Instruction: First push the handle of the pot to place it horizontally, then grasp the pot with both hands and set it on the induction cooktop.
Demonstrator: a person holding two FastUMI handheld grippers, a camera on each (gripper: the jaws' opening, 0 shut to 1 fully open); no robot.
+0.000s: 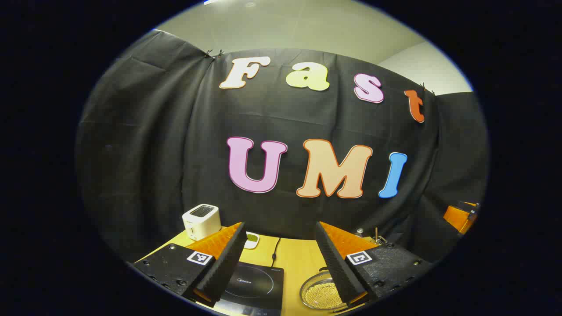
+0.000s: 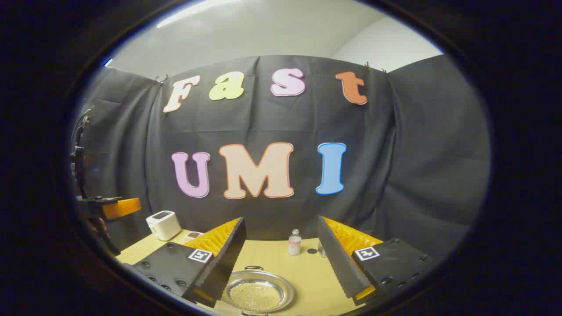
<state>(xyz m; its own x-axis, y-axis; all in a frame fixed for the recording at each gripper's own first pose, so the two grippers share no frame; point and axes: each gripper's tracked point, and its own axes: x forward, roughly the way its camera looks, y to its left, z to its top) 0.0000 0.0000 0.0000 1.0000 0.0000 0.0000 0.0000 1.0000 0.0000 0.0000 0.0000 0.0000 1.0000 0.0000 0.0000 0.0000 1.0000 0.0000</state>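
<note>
A shallow steel pot (image 2: 258, 291) holding small pale beads sits on the yellow table, with a small dark handle (image 2: 253, 267) at its far rim. In the left gripper view the pot (image 1: 318, 293) lies low right, partly behind a finger. The black induction cooktop (image 1: 257, 285) lies to its left, a cable running back from it. My left gripper (image 1: 281, 263) hangs open above the table, over the cooktop's right edge. My right gripper (image 2: 281, 259) is open too, raised above the pot. Nothing is between either pair of fingers. The other gripper (image 2: 105, 207) shows far left in the right gripper view.
A white toaster (image 1: 201, 220) stands at the table's back left, with a small white dish (image 1: 251, 239) near it. A small bottle (image 2: 294, 242) and a dark disc (image 2: 312, 251) stand at the back, right of centre. The black cloth wall closes the back.
</note>
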